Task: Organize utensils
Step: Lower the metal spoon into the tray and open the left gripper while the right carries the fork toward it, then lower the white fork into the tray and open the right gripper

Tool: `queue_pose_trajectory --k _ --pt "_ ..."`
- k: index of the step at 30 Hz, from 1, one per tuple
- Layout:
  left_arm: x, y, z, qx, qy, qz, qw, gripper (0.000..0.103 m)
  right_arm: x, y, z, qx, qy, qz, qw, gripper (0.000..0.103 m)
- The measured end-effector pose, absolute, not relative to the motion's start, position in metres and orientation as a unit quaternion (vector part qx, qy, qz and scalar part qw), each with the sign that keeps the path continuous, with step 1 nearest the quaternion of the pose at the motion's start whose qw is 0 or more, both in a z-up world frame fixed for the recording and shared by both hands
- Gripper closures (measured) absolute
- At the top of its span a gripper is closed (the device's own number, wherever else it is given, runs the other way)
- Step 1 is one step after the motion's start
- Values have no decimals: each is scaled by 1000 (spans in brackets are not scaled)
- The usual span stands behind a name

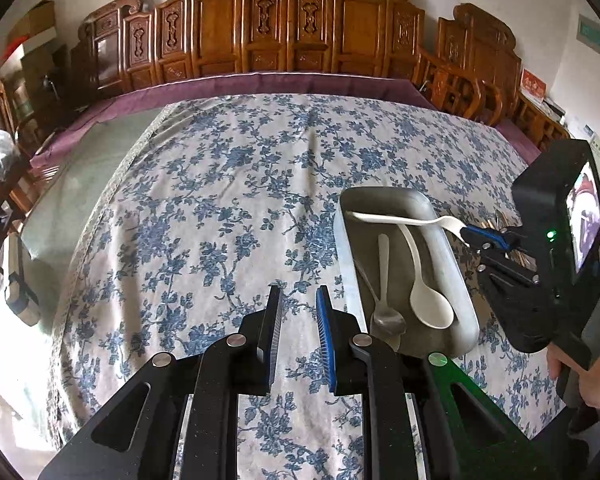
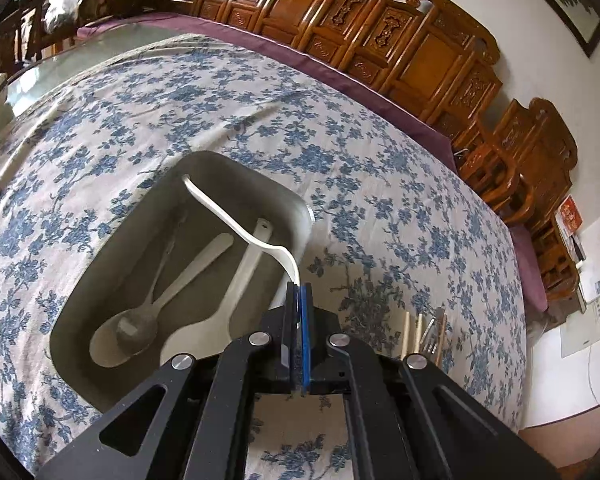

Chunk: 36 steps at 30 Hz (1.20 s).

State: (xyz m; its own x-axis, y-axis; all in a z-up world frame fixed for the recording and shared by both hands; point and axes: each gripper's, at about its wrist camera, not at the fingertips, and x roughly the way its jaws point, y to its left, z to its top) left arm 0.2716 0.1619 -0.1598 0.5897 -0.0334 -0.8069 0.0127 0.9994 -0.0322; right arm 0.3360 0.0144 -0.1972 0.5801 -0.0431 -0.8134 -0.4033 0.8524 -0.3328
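White plastic, a curved utensil (image 2: pixel 236 222) that I cannot tell for spoon or fork, is pinched at one end between the pressed-together fingers of the right gripper (image 2: pixel 299 300), its free end reaching over the far corner of the grey tray (image 2: pixel 112 220), where a metal spoon (image 2: pixel 140 320) and a white spoon (image 2: pixel 236 280) already lie. The left gripper (image 1: pixel 298 312) hovers over the floral-clothed bench (image 1: pixel 220 200) beside the tray, fingers spread and empty. The placing step seems in hand: next comes lowering and release, then the utensils (image 2: pixel 424 334) left beside the tray.
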Motion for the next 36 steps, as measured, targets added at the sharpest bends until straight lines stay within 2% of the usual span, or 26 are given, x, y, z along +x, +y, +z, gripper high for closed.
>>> queue_pose_trajectory --k 8,18,22,28,36 --pt "268 171 -159 -17 452 -9 892 87 321 30 -193 -222 447 165 851 95" --pt "264 165 -152 -20 442 -9 897 85 308 15 -178 -124 444 243 853 88" --pt "262 161 -149 -22 437 -8 899 75 299 4 -173 -110 441 268 849 87" --pt "260 146 -144 -12 432 -18 902 75 292 -32 -166 -95 431 262 858 87" --pt "256 106 -135 6 423 -42 905 62 277 -99 -150 -59 412 245 876 87"
